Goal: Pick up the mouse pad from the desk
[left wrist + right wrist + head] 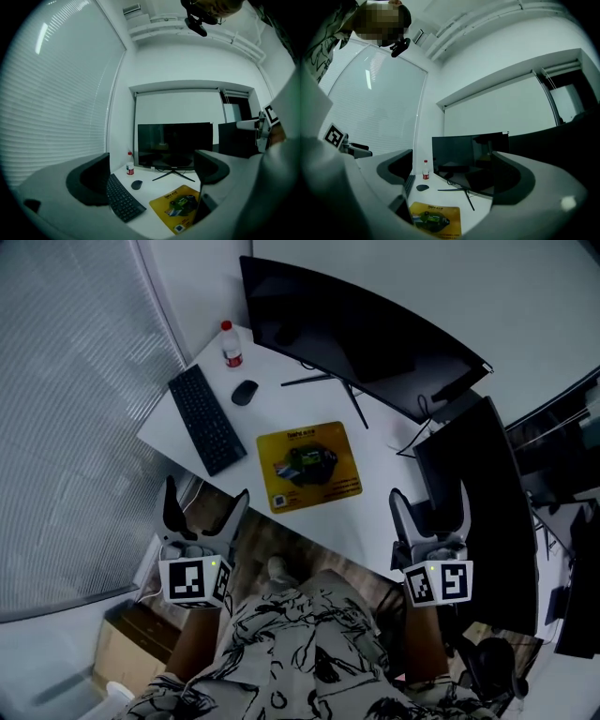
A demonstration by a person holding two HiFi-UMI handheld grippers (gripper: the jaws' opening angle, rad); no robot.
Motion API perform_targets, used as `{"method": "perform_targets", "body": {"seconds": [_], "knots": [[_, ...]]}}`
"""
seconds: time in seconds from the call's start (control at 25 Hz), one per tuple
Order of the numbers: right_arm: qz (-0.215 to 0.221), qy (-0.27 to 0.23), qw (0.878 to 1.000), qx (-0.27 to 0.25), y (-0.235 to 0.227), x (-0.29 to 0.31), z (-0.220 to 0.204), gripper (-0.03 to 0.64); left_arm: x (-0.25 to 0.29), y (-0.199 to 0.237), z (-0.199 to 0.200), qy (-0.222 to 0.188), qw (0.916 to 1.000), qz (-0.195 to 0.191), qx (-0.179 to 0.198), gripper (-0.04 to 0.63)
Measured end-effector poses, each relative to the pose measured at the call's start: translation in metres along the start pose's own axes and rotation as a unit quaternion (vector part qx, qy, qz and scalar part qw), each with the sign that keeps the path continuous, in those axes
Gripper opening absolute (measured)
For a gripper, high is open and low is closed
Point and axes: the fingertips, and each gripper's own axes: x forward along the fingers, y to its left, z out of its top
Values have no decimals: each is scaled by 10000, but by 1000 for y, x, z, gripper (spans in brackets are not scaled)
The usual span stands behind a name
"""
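A yellow mouse pad (309, 466) with a dark picture lies flat near the front edge of the white desk (394, 512). It also shows in the left gripper view, mouse pad (180, 206), and in the right gripper view, mouse pad (436, 219). My left gripper (204, 505) hangs open off the desk's front left corner, short of the pad. My right gripper (429, 507) stands open off the front right edge, to the pad's right. Nothing is between either pair of jaws.
A black keyboard (206, 418) lies left of the pad, with a black mouse (244, 392) and a red-capped bottle (231, 345) behind it. A wide black monitor (361, 338) stands at the back on a thin-legged stand (352, 401). A dark computer case (487, 512) is at the right.
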Motion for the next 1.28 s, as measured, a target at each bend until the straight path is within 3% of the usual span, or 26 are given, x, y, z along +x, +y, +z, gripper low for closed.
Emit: {"method": "perform_targets", "body": {"seconds": [0.32, 0.6, 0.84, 1.28], "knots": [[24, 438, 9990, 18, -26, 21, -30, 515, 40, -26, -27, 334, 9988, -274, -231, 548], [430, 502, 9978, 22, -42, 66, -38, 514, 72, -38, -17, 306, 9992, -124, -228, 548], [663, 815, 9944, 126, -49, 98, -65, 512, 91, -39, -35, 560, 9977, 14, -382, 548], [1054, 1894, 9761, 145, -49, 141, -168, 512, 115, -38, -124, 1541, 9850, 280, -719, 548]]}}
